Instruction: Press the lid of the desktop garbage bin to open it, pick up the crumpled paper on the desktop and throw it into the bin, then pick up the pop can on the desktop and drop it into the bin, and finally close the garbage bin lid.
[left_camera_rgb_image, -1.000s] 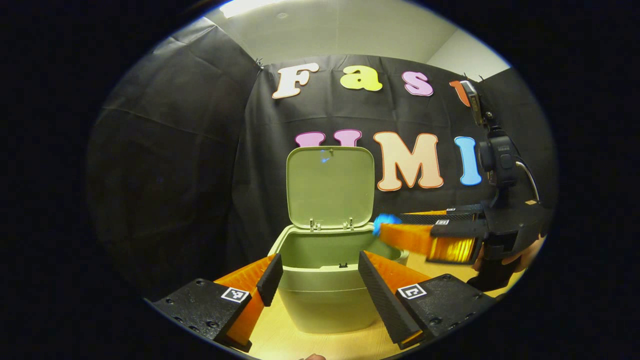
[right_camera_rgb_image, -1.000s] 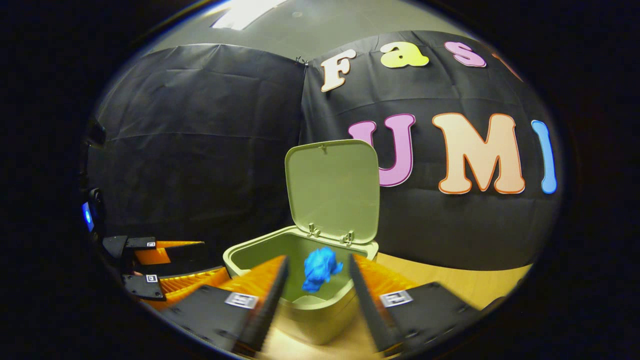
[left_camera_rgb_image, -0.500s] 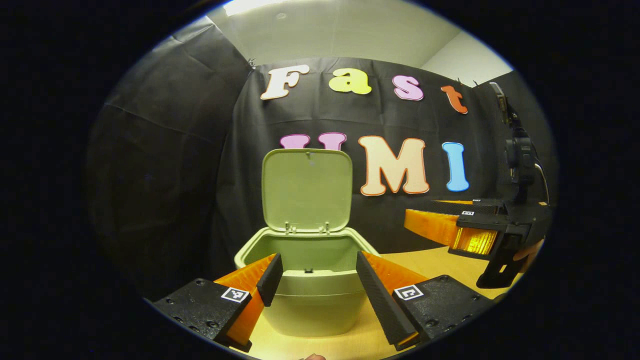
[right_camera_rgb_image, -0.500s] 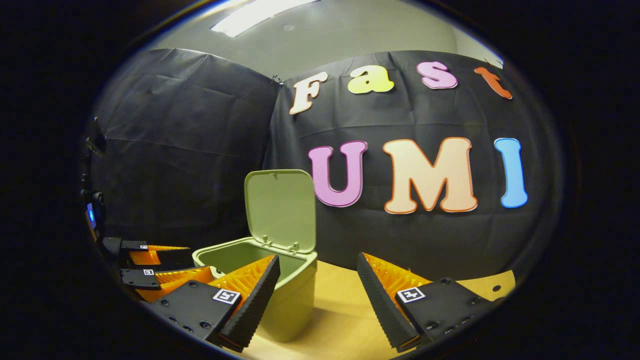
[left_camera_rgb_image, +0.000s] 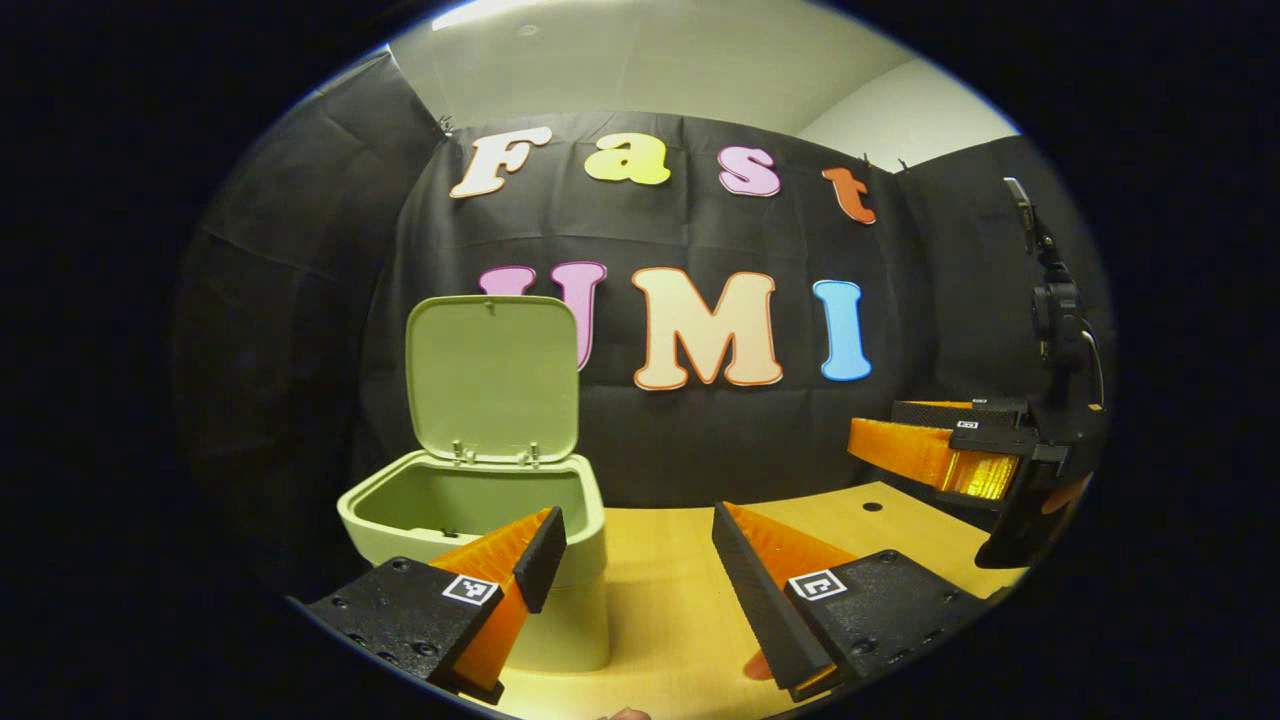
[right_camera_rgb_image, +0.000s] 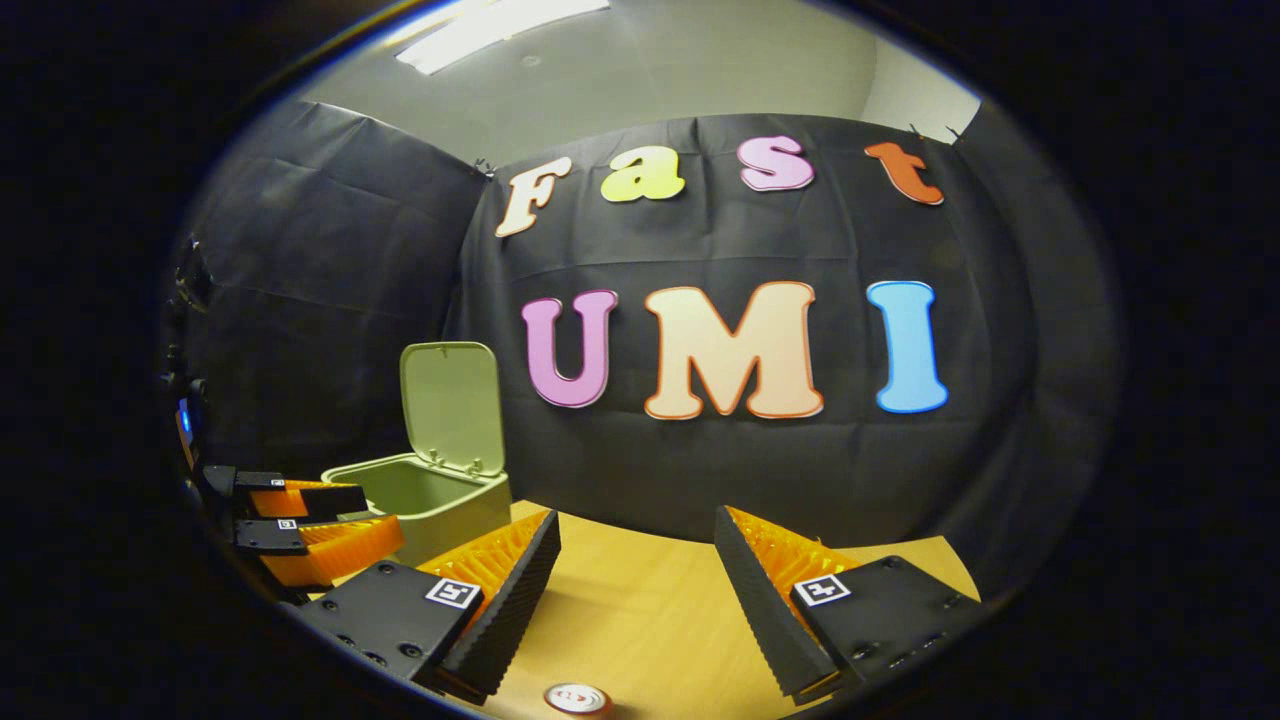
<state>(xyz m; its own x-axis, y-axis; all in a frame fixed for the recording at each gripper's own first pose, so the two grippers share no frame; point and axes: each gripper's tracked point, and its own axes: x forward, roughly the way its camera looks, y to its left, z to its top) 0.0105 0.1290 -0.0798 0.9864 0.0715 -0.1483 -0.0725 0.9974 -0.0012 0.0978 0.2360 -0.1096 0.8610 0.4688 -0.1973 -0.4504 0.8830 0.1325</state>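
Observation:
The pale green bin (left_camera_rgb_image: 470, 505) stands on the wooden table (left_camera_rgb_image: 660, 600) with its lid (left_camera_rgb_image: 492, 378) upright and open; its rim hides the bottom. My left gripper (left_camera_rgb_image: 635, 560) hangs open and empty just right of the bin's front. The right gripper (left_camera_rgb_image: 935, 458) hovers over the table's right side, held by a hand. In the right gripper view the bin (right_camera_rgb_image: 430, 497) and its raised lid (right_camera_rgb_image: 452, 405) sit far left, with the left gripper (right_camera_rgb_image: 300, 520) in front of them. My right gripper (right_camera_rgb_image: 635, 570) is open and empty, and the pop can's top (right_camera_rgb_image: 577, 697) lies below it.
Black cloth walls close the booth behind and to the left of the bin. Bare wooden tabletop (right_camera_rgb_image: 650, 610) stretches from the bin to the right. A small dark hole (left_camera_rgb_image: 873, 506) marks the table near the right gripper.
A second ago the blue crumpled paper sat between the right gripper's open fingers over the bin. It has dropped from sight, the right gripper has drawn back rightward, and both views have swung right.

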